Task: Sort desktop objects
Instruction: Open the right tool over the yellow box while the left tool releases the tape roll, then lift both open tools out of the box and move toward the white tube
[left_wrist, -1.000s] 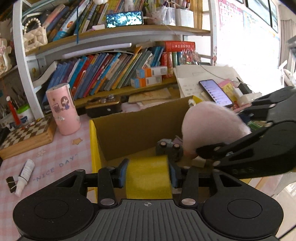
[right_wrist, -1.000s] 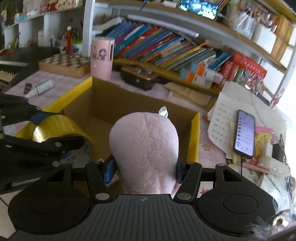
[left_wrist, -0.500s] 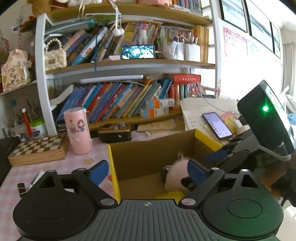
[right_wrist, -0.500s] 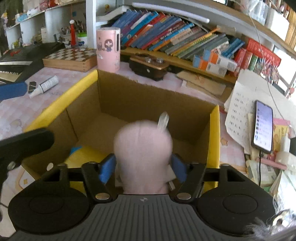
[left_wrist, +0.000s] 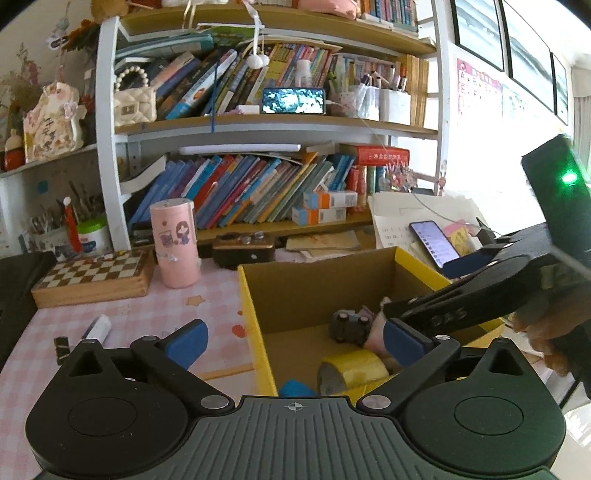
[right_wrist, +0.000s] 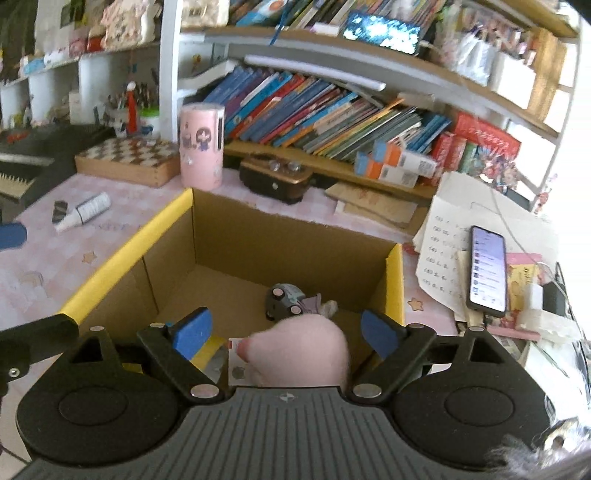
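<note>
Now, from your left wrist view, your left gripper (left_wrist: 293, 341) has its jaws opening wide with nothing between the blue pads; it hangs over the near left corner of the cardboard box (left_wrist: 317, 280). Down inside lie the yellow tape roll (left_wrist: 352, 371), a small grey toy car (left_wrist: 349, 326) and something blue at the near wall, so the box looks to be the collecting bin for the desk clutter. Your right gripper (left_wrist: 443, 317) reaches in from the right over the far corner.

From the right wrist view, its jaws are opening too, and the pink plush (right_wrist: 303, 354) sits low between the pads, touching neither, apparently released into the box beside the car (right_wrist: 286, 301). Out on the pink tablecloth, a white tube (right_wrist: 85, 210) and a binder clip (right_wrist: 59, 211) lie well apart from the box, probably the next things to sort.
</note>
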